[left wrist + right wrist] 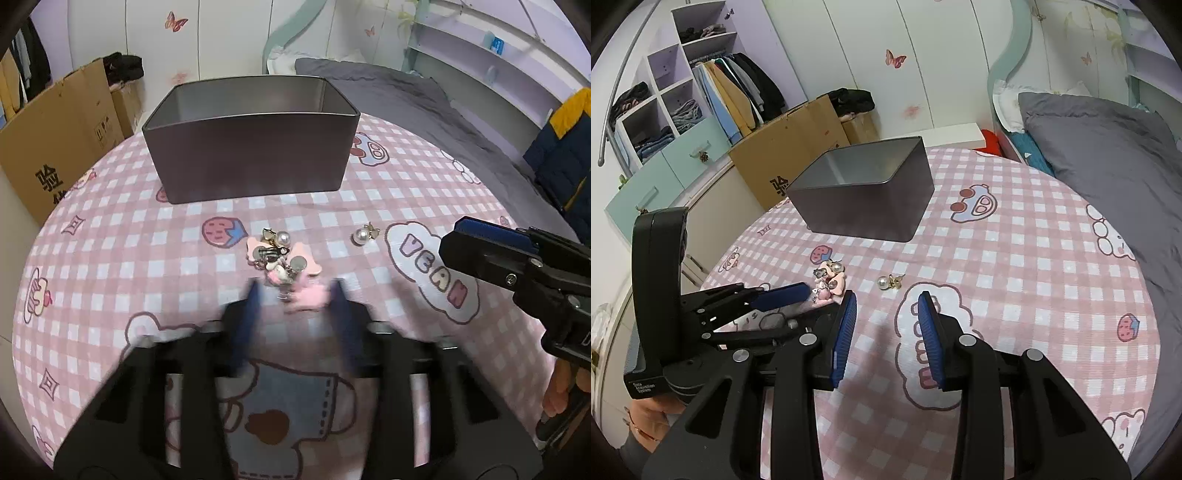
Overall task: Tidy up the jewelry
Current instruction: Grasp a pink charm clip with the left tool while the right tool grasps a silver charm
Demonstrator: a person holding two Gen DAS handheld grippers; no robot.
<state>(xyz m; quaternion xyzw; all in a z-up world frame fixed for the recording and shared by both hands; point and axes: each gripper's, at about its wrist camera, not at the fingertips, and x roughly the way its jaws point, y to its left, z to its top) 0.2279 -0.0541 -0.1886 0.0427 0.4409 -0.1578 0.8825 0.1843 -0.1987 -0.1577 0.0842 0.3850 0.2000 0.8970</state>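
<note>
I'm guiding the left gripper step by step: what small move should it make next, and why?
Probably close the left gripper on the pink charm. Its open fingers already flank the near end of the jewelry pile, and the metal tin behind looks empty, though blur hides contact.

A pink-and-white checked tablecloth (1015, 258) with cartoon prints covers the table. Behind it leans a big cardboard box (786, 147) with black printed characters, dark clothes piled on a smaller box (858, 127) beside it. To the left stands an open wardrobe (683, 85), jackets hanging (735, 92) and folded clothes in its cubbies. A grey duvet (1108, 155) lies over the bed on the right. Butterfly stickers (895, 58) dot the white wall panels. A navy and yellow jacket (565, 147) hangs near the lilac shelves (498, 62).
</note>
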